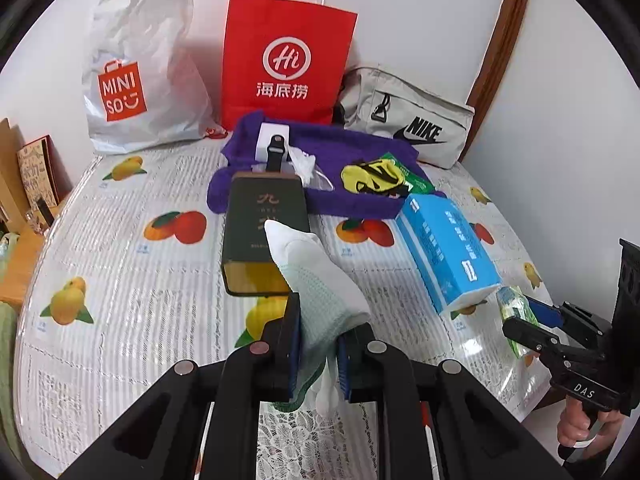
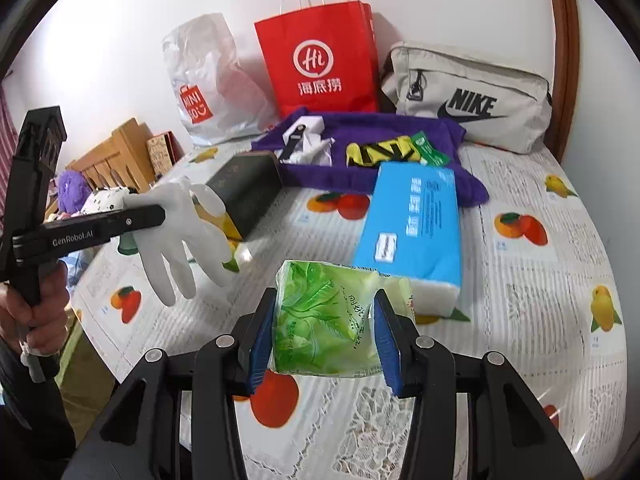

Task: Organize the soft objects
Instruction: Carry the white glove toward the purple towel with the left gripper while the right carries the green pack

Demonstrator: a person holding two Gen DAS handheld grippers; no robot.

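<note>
At the bottom centre of the right wrist view, the right gripper (image 2: 324, 336) is clamping its blue-padded jaws on a soft green plastic-wrapped tissue pack (image 2: 340, 320), squeezing its two sides so it is hanging clear above the bench (image 2: 540, 320) with its fruit-printed cover. At the left of that frame, the left gripper (image 2: 160, 216) is pinching a limp white knitted glove (image 2: 180, 240) near the cuff, so the fingers are dangling downward. In the left wrist view that left gripper (image 1: 316, 344) is showing its jaws nearly together on the thin glove (image 1: 316, 276), at lower centre. Both soft things are being held off the surface, probably to be carried to a common spot.

Beyond them, in mid-frame, one dark green rectangular box (image 2: 248, 188) and one blue plastic-wrapped tissue brick (image 2: 416, 224) are lying flat on the bench. Behind these, one purple towel (image 2: 384, 136) is lying spread out, serving as a bed for small items: one yellow-and-black fabric piece (image 2: 380, 154), one small green sachet (image 2: 430, 150) and one white box with a black strap (image 2: 304, 130).

Farthest, along the wall at the top of the frame, three bags are standing or leaning: one white plastic shopping bag (image 2: 208, 88), one red paper carrier bag (image 2: 320, 60) and one beige fabric pouch (image 2: 472, 96).
</note>
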